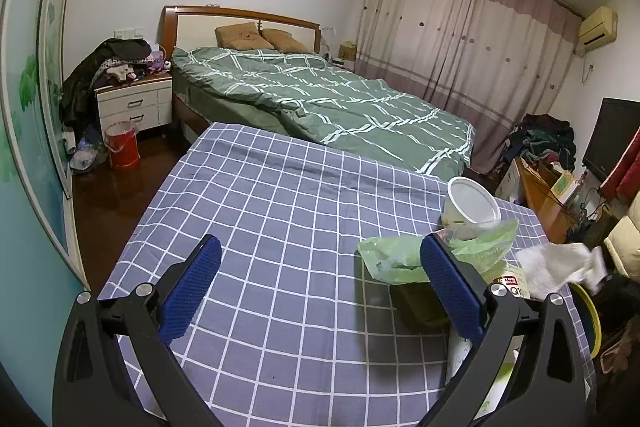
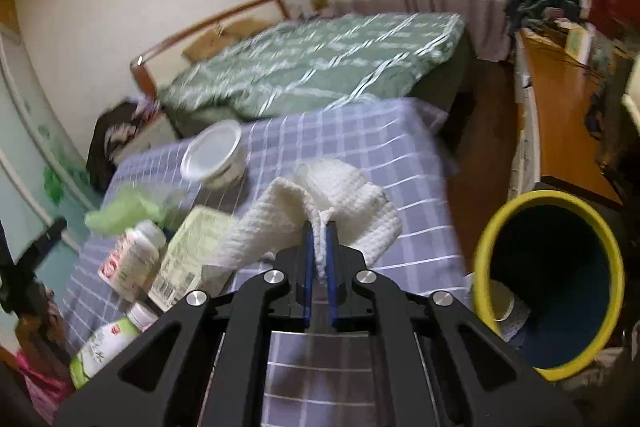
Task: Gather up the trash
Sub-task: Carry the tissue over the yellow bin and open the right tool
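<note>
My right gripper (image 2: 319, 227) is shut on a crumpled white paper towel (image 2: 320, 195) and holds it above the checked table; the towel also shows in the left wrist view (image 1: 560, 267). A yellow-rimmed bin (image 2: 548, 283) stands to its right, beside the table, with trash inside. My left gripper (image 1: 320, 267) is open and empty above the checked tablecloth (image 1: 280, 195). A green plastic bag (image 1: 400, 259), a white tub (image 1: 472, 203), a carton (image 2: 188, 251) and two bottles (image 2: 132, 259) lie on the table.
A bed with a green quilt (image 1: 320, 95) stands behind the table. A nightstand piled with clothes (image 1: 132, 103) and a red bucket (image 1: 122, 147) are at the left. A wooden desk (image 2: 560, 115) and a clothes pile are at the right.
</note>
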